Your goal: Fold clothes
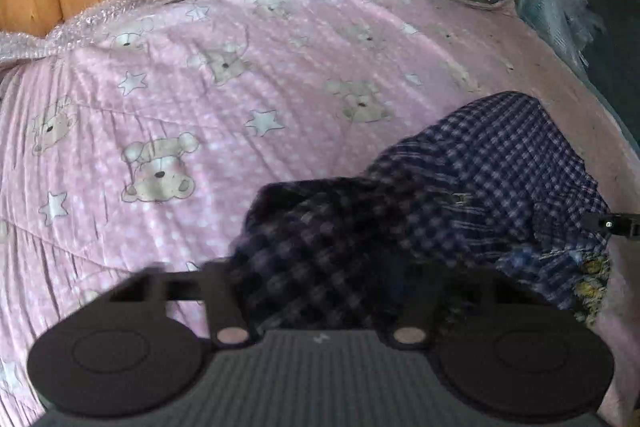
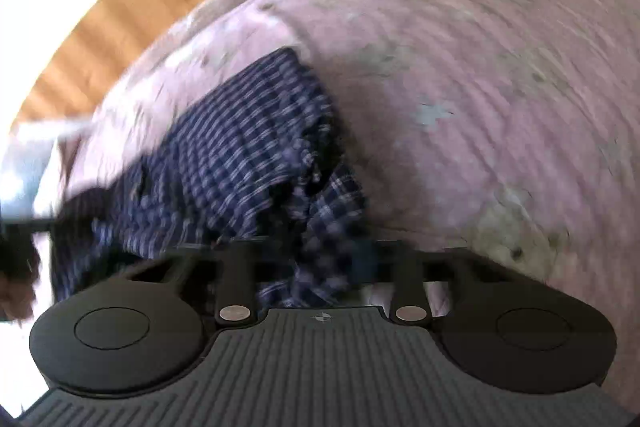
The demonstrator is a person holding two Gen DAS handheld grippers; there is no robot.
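Left gripper (image 1: 320, 279) clamped on checked garment (image 1: 480, 163); right gripper (image 2: 320, 267) likewise gripping its bunched cloth. Garment on pink bear-print bedspread (image 1: 180, 107), long axis running from left gripper toward far right bed edge

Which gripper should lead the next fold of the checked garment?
Probably the left gripper: its view is sharper, with the checked garment bunched between its jaws and open pink bedspread ahead. The right gripper view is motion-blurred.
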